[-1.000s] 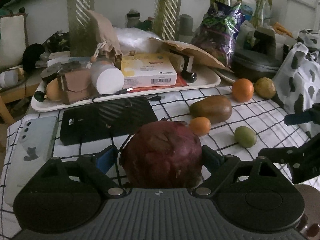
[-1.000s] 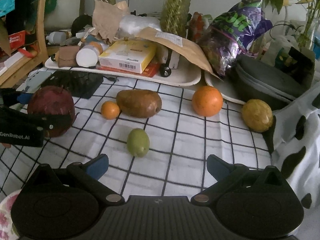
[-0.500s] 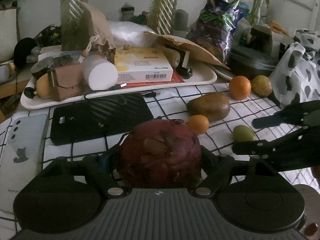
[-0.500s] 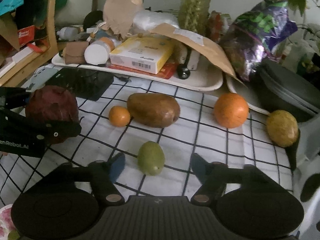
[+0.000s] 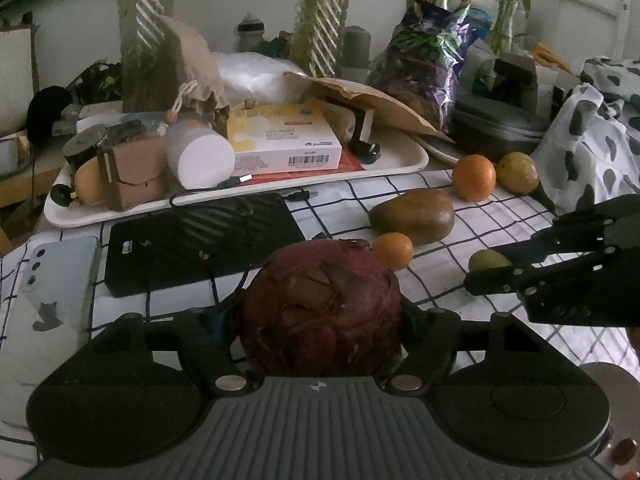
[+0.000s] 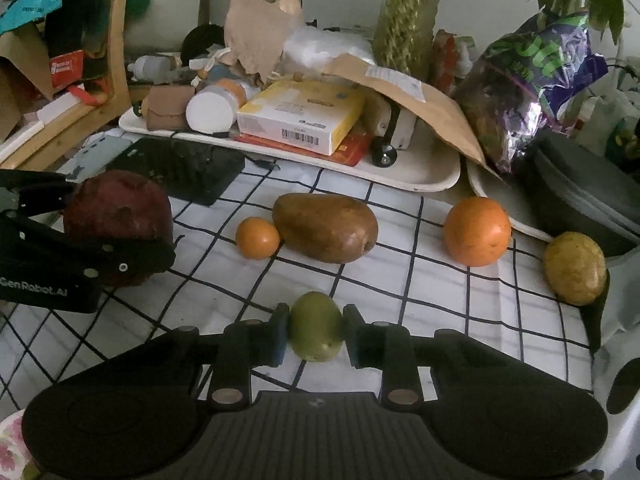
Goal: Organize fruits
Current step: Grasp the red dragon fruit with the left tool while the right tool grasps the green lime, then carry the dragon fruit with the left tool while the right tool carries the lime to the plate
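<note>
Bare checked cloth (image 6: 404, 296) lies open in the middle. Far off, the brown fruit (image 6: 326, 227), small orange (image 6: 257, 238) and crowded tray (image 6: 424, 170) block the way.

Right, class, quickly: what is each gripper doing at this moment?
Left gripper: closed on the round dark-red fruit.
Right gripper: closed on the small green oval fruit.

the left gripper (image 5: 320, 316) sits low over the cloth, its two fingers spread wide and pressed against both flanks of a dark red round fruit (image 5: 320, 308). the right gripper (image 6: 315, 334) reaches in from the right side, level and low, its fingers drawn close together with the blue pads (image 6: 279, 336) touching either side of a small green fruit (image 6: 316, 330).
</note>
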### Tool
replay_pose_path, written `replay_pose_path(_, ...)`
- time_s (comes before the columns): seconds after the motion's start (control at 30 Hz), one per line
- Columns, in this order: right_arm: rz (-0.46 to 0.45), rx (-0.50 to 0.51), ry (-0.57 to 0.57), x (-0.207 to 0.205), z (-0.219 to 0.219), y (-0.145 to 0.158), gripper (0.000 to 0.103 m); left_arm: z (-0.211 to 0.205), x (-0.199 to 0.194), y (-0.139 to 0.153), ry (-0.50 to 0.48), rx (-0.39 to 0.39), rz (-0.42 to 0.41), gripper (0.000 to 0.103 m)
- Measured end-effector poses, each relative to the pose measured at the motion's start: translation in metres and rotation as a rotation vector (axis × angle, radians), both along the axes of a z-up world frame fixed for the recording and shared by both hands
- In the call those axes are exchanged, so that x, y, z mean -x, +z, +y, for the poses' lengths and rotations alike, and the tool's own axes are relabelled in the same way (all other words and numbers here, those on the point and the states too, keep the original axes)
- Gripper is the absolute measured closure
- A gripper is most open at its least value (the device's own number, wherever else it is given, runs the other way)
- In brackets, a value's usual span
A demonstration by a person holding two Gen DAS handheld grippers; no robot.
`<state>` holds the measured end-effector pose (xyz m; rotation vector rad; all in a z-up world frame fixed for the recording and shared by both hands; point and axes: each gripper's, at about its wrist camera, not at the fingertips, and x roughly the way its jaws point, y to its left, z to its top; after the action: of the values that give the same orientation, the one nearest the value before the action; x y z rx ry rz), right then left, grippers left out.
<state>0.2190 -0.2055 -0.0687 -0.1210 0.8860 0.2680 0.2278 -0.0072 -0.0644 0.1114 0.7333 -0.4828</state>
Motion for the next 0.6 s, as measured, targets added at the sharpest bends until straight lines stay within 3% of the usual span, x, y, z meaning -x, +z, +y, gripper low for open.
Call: replay_pose_path(0.6,-0.018,-0.055,-0.027,0.036,-0.012,0.029,0.073,-0.007,0.046,0.023,-0.073,0.034,-0.037,0.032)
